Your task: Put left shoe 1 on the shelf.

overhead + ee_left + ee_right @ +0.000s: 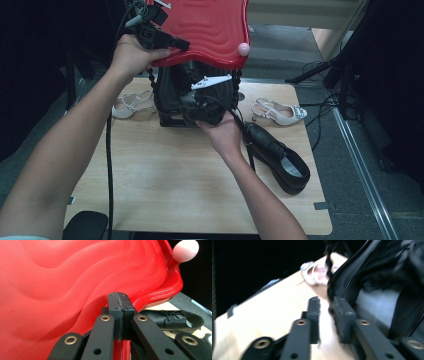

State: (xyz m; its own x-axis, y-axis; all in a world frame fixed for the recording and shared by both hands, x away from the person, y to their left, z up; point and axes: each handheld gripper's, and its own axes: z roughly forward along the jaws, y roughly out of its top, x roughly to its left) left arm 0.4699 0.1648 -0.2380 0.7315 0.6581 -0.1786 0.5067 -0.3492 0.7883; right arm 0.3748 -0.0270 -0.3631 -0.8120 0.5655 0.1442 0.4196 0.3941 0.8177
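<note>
A red wavy-surfaced case lid (210,30) stands raised over the black case body (172,95) at the back of the table. My left gripper (172,44) is shut on the lid's near-left edge; in the left gripper view the jaws (119,312) are pressed together on the red lid (62,290). My right gripper (189,112) is low at the front of the case body. In the right gripper view it (325,308) is open, with bare table showing in the gap and the black case edge (382,277) just to its right.
A white sandal (132,104) lies left of the case and another (280,112) to its right. A black shoe (280,157) lies at the table's right edge. A pink ball (243,48) sits at the lid's corner. The wooden table (165,185) is bare in front.
</note>
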